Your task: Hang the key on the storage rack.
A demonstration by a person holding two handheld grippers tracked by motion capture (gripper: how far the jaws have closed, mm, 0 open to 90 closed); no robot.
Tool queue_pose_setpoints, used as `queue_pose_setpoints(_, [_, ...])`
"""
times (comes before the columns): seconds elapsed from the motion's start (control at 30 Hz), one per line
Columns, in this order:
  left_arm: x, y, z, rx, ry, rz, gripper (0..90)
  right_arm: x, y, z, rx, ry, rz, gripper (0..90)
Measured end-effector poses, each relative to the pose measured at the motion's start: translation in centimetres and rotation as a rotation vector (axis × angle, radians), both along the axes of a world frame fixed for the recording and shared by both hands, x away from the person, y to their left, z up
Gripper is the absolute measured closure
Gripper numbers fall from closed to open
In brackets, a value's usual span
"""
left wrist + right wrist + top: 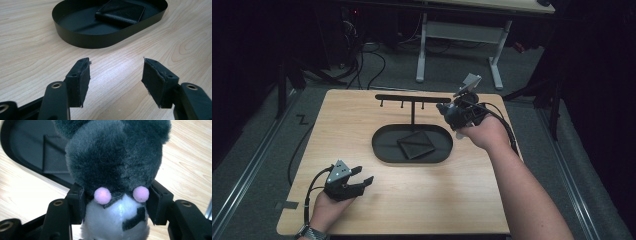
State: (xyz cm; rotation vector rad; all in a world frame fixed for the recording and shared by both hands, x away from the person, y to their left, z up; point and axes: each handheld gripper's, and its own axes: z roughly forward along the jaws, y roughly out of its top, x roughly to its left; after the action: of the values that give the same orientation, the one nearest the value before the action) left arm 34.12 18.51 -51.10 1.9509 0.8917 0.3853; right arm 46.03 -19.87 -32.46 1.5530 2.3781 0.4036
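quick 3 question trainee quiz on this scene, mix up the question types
1. True or false: the right gripper is shut on the plush toy.
2. What lies in the black oval tray? A) a dark flat wallet-like case B) a cup C) a spoon
3. The left gripper has its jaws ____ over the bare table.

Key: 1 true; 2 A, the case; 3 open.

— Tray point(384, 152) at mid-bench point(437, 200), wallet point(415, 145) lying in it. Hook rack point(412, 98) rising just behind.

— Left gripper point(362, 176) low near the front left corner. Right gripper point(447, 111) up at the tray's far right end, plush toy point(115, 165) between the jaws.
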Motion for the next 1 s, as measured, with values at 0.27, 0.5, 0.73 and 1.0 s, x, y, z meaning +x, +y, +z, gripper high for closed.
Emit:
queue_pose_setpoints(0.27, [0.0, -0.1, -0.1, 0.004, 0.002, -0.007, 39.3, 0.9, -0.5, 0.0, -0.009, -0.013, -0.039, 42.5])
queue_pose_setpoints(0.5, [0.0, -0.1, -0.1, 0.006, 0.004, -0.006, 39.3, 2.1, -1.1, -2.4, 0.004, -0.003, -0.093, 41.0])
queue_pose_setpoints(0.73, [0.1, -0.1, -0.1, 0.013, 0.005, -0.006, 39.3, 2.6, -1.5, -4.7, 0.016, 0.001, -0.116, 39.6])
queue_pose_setpoints(1.0, [0.1, -0.2, -0.2, 0.013, 0.009, -0.009, 39.4, 2.8, -1.0, -5.9, 0.008, -0.002, -0.100, 35.7])
